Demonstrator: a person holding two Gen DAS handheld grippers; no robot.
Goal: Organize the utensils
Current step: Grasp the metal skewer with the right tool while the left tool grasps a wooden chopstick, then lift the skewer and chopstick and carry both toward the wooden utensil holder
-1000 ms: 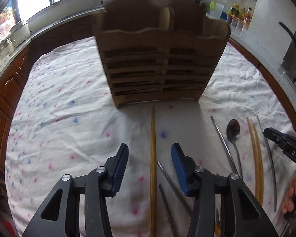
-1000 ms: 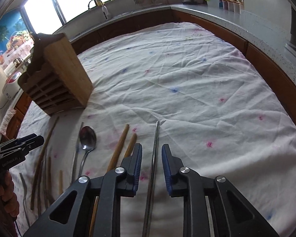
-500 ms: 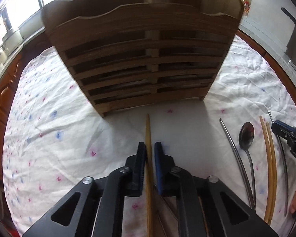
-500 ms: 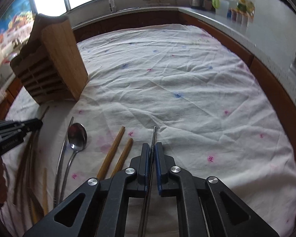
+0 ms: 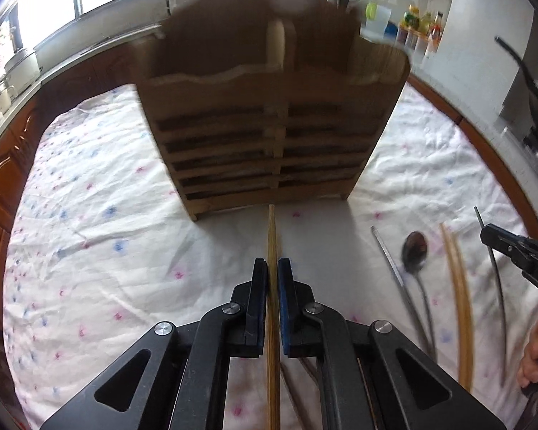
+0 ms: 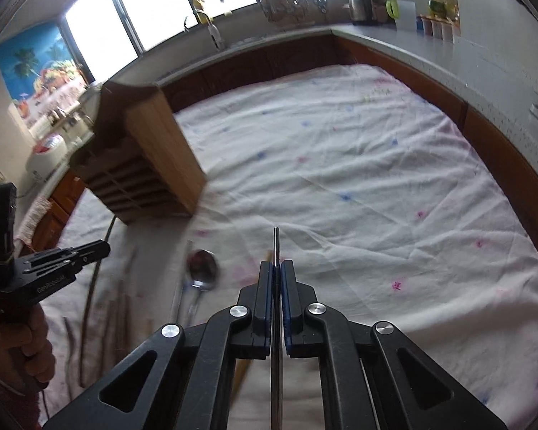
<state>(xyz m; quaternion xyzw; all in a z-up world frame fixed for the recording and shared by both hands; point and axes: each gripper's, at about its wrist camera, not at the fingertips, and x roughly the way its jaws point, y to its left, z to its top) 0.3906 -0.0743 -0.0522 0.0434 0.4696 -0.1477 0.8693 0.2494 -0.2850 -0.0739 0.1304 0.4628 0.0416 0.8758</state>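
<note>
Wooden and slatted, the utensil holder (image 5: pixel 269 143) stands upright on the cloth-covered surface (image 5: pixel 89 215) in the upper middle of the left wrist view; in the right wrist view it sits at the left (image 6: pixel 143 168).

At the bottom centre of the left wrist view, the left hand-held gripper (image 5: pixel 272 272) is clamped on a wooden chopstick (image 5: pixel 271 229), its blue pads pressed against both sides of the stick. The chopstick's far tip points toward the base of the holder and ends just short of it. In the right wrist view this same gripper appears at the left edge (image 6: pixel 100 249), gripped by a hand (image 6: pixel 21 351).

At the bottom centre of the right wrist view, the right hand-held gripper (image 6: pixel 276 268) is closed tight on a thin metal chopstick (image 6: pixel 275 243), which sticks out a little past the fingertips over the white cloth. From the left wrist view its tip shows at the right edge (image 5: pixel 487 231), with a hand (image 5: pixel 536 358) below it.

On the cloth in the lower right of the left wrist view lie a metal spoon (image 5: pixel 414 251), a second metal chopstick (image 5: pixel 387 254) just left of it, and a pair of wooden chopsticks (image 5: pixel 459 294) to its right. A further thin dark utensil (image 5: pixel 498 294) lies beyond those, blurred. The spoon also shows left of centre in the right wrist view (image 6: pixel 202 268).
</note>
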